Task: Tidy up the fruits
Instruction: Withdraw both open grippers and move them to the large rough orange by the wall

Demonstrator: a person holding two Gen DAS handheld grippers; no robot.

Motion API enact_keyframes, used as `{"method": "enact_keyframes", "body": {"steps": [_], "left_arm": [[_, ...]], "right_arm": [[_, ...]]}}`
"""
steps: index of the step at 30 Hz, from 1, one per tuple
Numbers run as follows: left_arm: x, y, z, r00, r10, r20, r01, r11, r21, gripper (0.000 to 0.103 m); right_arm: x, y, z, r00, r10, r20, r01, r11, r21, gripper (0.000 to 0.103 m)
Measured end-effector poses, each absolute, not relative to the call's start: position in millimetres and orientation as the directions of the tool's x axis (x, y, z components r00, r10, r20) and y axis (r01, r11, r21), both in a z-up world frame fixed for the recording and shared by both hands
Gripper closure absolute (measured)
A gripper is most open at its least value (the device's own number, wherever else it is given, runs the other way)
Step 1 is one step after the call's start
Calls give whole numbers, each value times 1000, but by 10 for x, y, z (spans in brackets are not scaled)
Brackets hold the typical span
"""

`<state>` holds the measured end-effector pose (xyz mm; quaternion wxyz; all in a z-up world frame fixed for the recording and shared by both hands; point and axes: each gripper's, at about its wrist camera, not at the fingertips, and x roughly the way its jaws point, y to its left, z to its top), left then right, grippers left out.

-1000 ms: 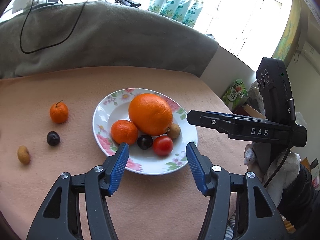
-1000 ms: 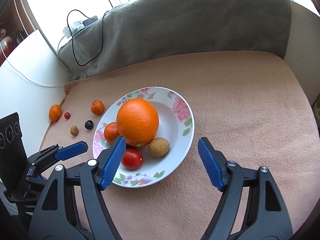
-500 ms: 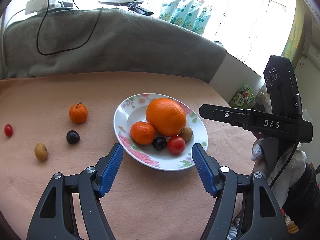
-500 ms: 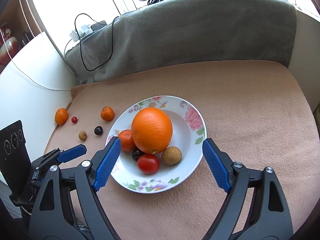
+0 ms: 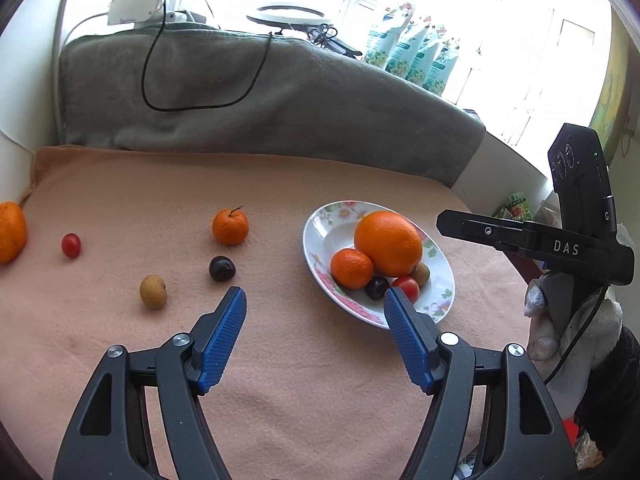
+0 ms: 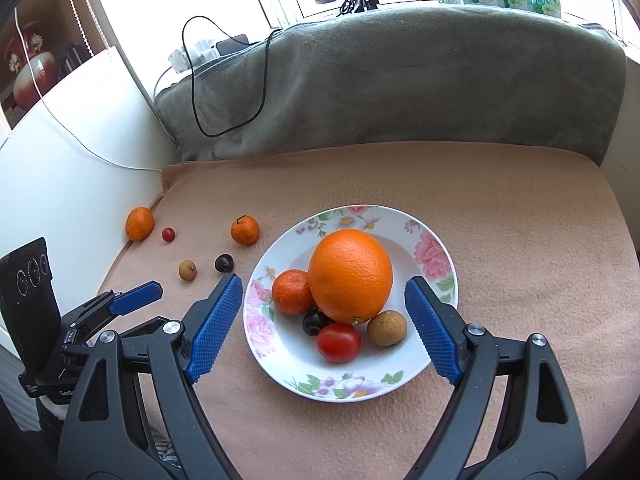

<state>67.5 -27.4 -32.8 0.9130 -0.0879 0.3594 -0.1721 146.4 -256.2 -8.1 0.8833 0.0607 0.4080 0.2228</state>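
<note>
A floral white plate (image 5: 334, 236) (image 6: 400, 364) on the peach cloth holds a large orange (image 5: 388, 242) (image 6: 350, 276), a mandarin (image 6: 292, 292), a dark cherry (image 6: 312, 322), a cherry tomato (image 6: 339, 342) and a longan (image 6: 387, 328). Left of the plate lie a mandarin (image 5: 230, 226), a dark cherry (image 5: 222, 268), a longan (image 5: 153, 291), a cherry tomato (image 5: 71, 245) and a second mandarin (image 5: 10, 232). My left gripper (image 5: 313, 294) hovers open and empty between the loose fruit and the plate. My right gripper (image 6: 324, 281) hangs open and empty over the plate's near side.
A grey blanket (image 6: 400, 80) with a black cable (image 5: 200, 108) rises behind the cloth. A white wall (image 6: 72, 168) borders the left side. A person's gloved hand (image 5: 560, 320) holds the right gripper. Bare cloth (image 6: 540, 240) lies right of the plate.
The left gripper has swung left, so the plate slid right in its view and the loose fruit came in. Its jaws widened a little. The right gripper drew back slightly from the plate.
</note>
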Motion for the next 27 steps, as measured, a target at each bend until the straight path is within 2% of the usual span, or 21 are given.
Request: {"method": "enact_keyframes", "body": {"steps": [17, 27], "left_arm": [[500, 649, -298, 793, -170, -585, 6, 962, -272, 32], [419, 1280, -358, 840, 15, -542, -193, 943, -273, 32]], "right_arm": [[1762, -1617, 418, 478, 571, -668, -555, 785, 274, 17], [2143, -719, 431, 280, 700, -657, -634, 649, 421, 17]]}}
